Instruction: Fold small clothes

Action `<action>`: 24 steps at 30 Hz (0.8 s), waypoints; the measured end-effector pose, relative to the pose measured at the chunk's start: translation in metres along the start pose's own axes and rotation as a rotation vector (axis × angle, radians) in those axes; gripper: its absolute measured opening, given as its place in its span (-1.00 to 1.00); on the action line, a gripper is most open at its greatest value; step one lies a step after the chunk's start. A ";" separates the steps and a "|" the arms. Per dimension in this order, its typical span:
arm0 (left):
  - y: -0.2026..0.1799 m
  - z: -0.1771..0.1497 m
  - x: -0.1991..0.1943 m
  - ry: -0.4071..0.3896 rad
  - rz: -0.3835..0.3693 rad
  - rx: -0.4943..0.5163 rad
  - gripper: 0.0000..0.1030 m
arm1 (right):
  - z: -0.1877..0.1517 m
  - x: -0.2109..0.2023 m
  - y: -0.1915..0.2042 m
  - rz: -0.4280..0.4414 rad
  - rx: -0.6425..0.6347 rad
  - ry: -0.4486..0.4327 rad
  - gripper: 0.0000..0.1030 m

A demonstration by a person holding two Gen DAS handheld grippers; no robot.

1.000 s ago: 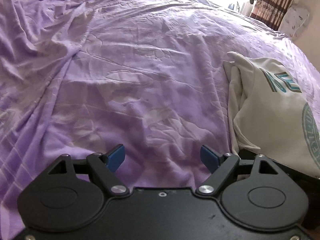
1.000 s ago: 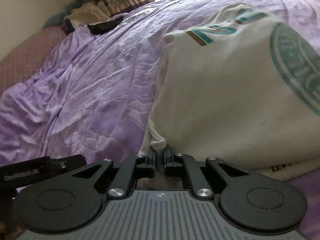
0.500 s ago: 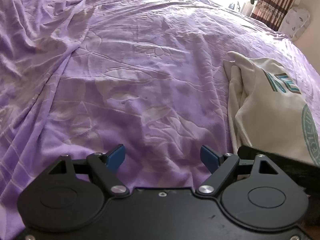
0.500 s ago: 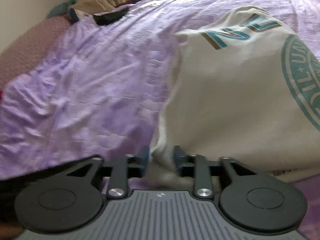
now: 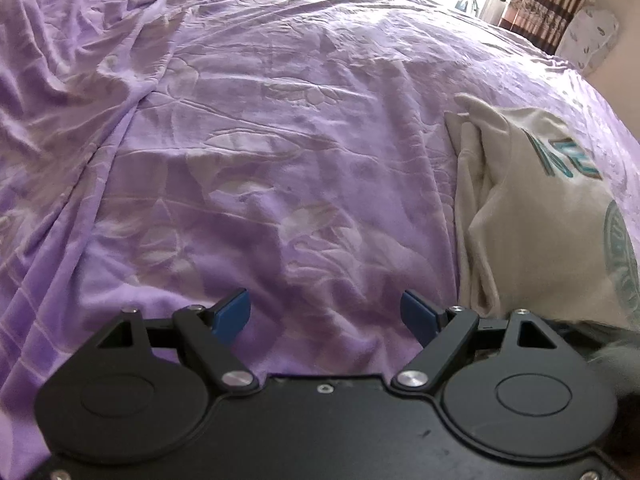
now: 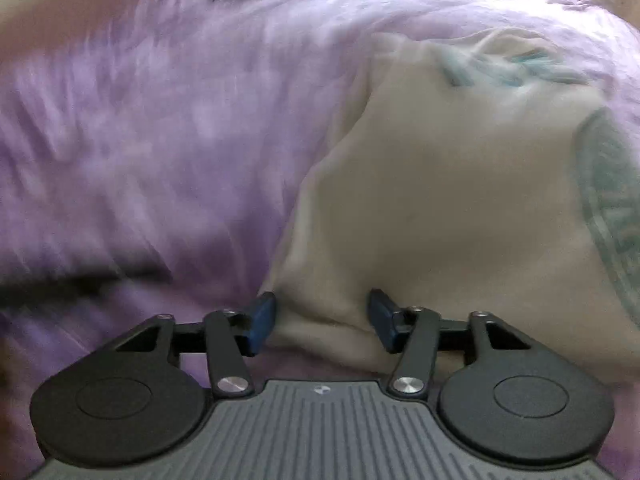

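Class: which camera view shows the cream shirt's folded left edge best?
The left wrist view: the cream shirt is sharp there, its edge layers distinct. The right wrist view shows more shirt, but motion-blurred, beyond the opening right gripper.

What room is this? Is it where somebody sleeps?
Probably a bedroom. A wrinkled purple bedspread covers what looks like a bed, a folded cream shirt lies on it, and striped curtains hang by a bright window at the back.
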State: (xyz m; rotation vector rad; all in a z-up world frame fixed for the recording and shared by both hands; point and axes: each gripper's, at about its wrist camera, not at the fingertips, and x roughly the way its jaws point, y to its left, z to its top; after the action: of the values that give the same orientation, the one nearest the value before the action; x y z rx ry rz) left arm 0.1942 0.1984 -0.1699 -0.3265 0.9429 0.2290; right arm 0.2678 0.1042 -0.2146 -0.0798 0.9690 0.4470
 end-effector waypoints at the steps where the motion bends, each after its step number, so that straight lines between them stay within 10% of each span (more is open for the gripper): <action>1: 0.000 0.000 0.000 0.004 0.000 0.002 0.64 | -0.005 -0.001 0.007 -0.024 -0.049 -0.032 0.29; 7: 0.001 0.004 -0.002 -0.005 0.014 -0.023 0.64 | 0.003 -0.058 0.001 0.113 0.071 -0.121 0.15; 16: -0.076 0.018 -0.025 -0.112 -0.108 0.078 0.64 | -0.003 -0.123 -0.121 -0.065 0.200 -0.255 0.14; 18: -0.103 0.019 -0.006 -0.103 -0.123 0.107 0.64 | -0.011 -0.112 -0.150 -0.102 0.248 -0.216 -0.24; 21: -0.126 0.002 0.059 0.117 0.012 0.157 0.69 | -0.034 -0.070 -0.187 -0.058 0.322 -0.085 -0.42; 24: -0.127 -0.018 0.061 0.026 0.020 0.182 0.60 | -0.042 -0.073 -0.192 -0.001 0.311 -0.141 -0.31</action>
State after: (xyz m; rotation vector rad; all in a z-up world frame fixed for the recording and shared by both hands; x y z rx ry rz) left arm 0.2574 0.0766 -0.2077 -0.1530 0.9855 0.1557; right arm 0.2767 -0.1052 -0.2051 0.2293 0.8891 0.2924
